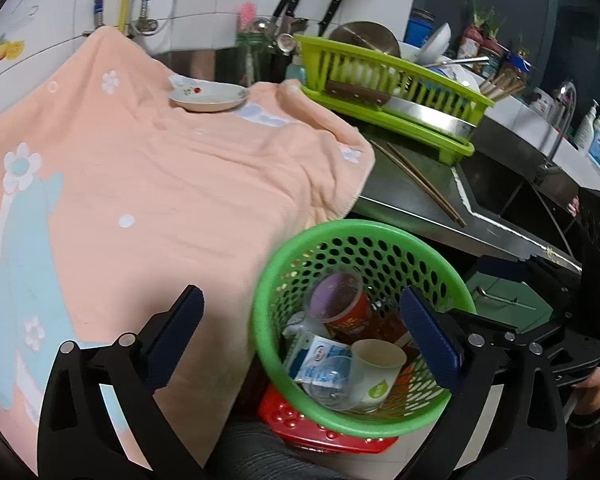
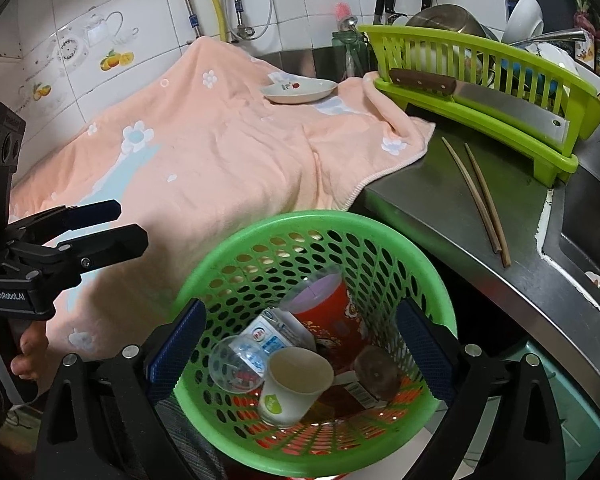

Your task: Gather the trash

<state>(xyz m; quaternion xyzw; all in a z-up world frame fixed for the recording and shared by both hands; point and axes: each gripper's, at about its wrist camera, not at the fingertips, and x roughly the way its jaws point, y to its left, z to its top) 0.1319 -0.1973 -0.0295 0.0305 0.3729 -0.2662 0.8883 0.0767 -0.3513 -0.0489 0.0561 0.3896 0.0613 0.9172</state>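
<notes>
A tiled kitchen wall and a steel counter (image 2: 460, 216) filled the background, with a peach towel (image 2: 204, 152) spread over the left and centre of both views. A small plate (image 2: 300, 91) was set on the towel near the upper centre, and a lime dish rack (image 2: 492, 92) holding a cleaver (image 2: 480, 96) stood at the upper right, with two chopsticks (image 2: 480, 200) laid on the bare steel below it. A green perforated basket (image 2: 236, 252) was seen in the lower centre of the right wrist view, standing below the counter edge. Inside it lay a white paper cup (image 2: 292, 384), a red cup (image 2: 324, 312) with a clear lid, a blue-and-white carton (image 2: 268, 340), a clear plastic lid (image 2: 232, 364) and a brown round object (image 2: 376, 372). The right gripper (image 2: 300, 340) was held wide, its fingers framing the basket and nothing gripped. The left gripper (image 1: 308, 340) was likewise spread wide and empty in its own view, over the basket's (image 1: 284, 276) left rim, above a red stool (image 1: 300, 420).
</notes>
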